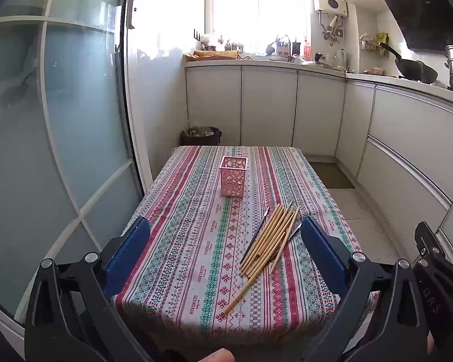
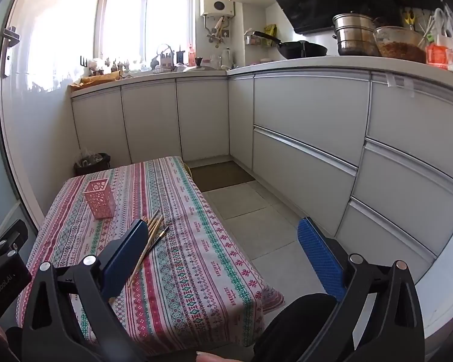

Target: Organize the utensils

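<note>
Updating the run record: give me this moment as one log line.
stage: start | left gripper: jaws open, empty | right gripper: jaws open, empty | chopsticks: loose on table | pink holder: upright, empty

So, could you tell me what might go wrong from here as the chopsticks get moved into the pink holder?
1. The chopsticks lie in a loose, overlapping pile, so a grab may take several or scatter them.
2. The pink holder looks light and stands free on the tablecloth; a nudge could tip it.
3. One chopstick points toward the near table edge and could roll off.
Both the left hand-held gripper and right hand-held gripper are open and empty.
</note>
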